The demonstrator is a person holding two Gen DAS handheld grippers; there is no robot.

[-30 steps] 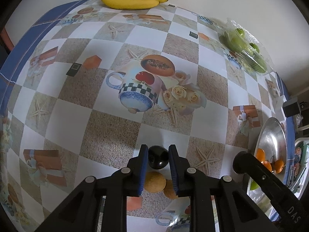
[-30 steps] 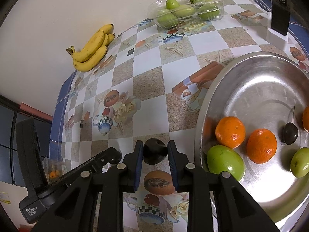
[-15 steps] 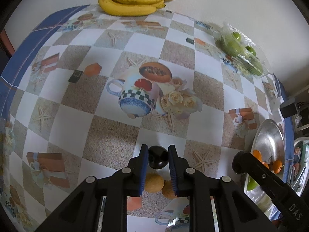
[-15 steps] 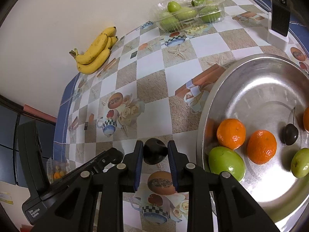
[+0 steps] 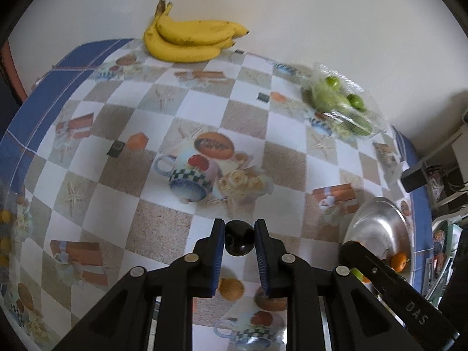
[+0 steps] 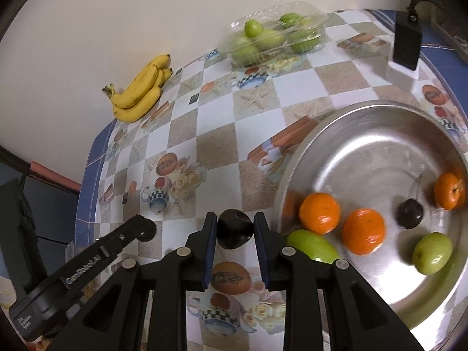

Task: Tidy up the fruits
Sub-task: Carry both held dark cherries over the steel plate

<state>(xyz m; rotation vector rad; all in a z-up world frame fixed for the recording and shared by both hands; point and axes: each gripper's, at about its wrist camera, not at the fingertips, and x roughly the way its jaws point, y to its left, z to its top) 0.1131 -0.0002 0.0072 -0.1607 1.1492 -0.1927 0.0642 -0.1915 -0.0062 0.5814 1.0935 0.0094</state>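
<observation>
My left gripper (image 5: 239,241) is shut on a small dark round fruit (image 5: 239,242), held above the patterned tablecloth. My right gripper (image 6: 235,231) is shut on another small dark fruit (image 6: 235,232), held just left of the silver tray (image 6: 380,134). The tray holds oranges (image 6: 319,213), green fruits (image 6: 432,253) and a dark cherry-like fruit (image 6: 410,213) with a stem. The tray also shows at the right of the left wrist view (image 5: 377,228).
A bunch of bananas (image 5: 190,39) lies at the table's far edge by the wall, also in the right wrist view (image 6: 140,90). A clear plastic box of green fruits (image 6: 275,39) stands at the far right. A black device (image 6: 406,42) stands behind the tray.
Both grippers have risen and drawn back with their dark fruits still gripped; more of the table and wall shows in both views now.
</observation>
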